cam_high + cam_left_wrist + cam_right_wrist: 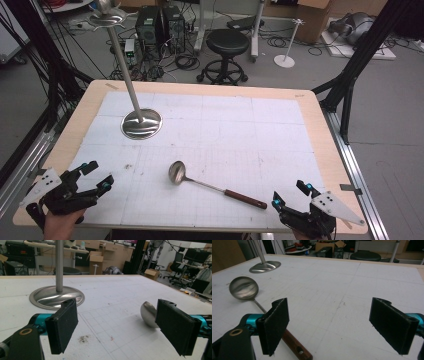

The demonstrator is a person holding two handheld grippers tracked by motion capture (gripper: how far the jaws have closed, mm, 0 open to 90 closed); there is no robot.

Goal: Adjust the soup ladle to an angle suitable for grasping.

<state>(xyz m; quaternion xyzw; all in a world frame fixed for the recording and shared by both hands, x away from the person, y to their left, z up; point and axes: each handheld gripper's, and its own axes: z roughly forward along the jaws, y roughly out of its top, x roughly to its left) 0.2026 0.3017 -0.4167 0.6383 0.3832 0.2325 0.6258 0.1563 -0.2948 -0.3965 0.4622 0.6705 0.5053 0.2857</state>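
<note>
A steel ladle (210, 184) with a brown wooden handle lies on the white gridded mat, bowl toward the left, handle toward the lower right. Its bowl (148, 314) shows partly behind my left gripper's right pad, and in the right gripper view the ladle (244, 288) lies to the left with its handle passing under the left pad. A tall steel stand (141, 123) with a round base rises at the mat's back left. My left gripper (97, 176) sits open at the near left corner, my right gripper (291, 194) open at the near right. Nothing is between either pair of jaws.
The mat (280, 130) covers a light wooden table (325, 131). Beyond the far edge stand a black stool (227, 47), computer cases (157, 22) and cables. Black frame legs (350, 75) flank the table's right side.
</note>
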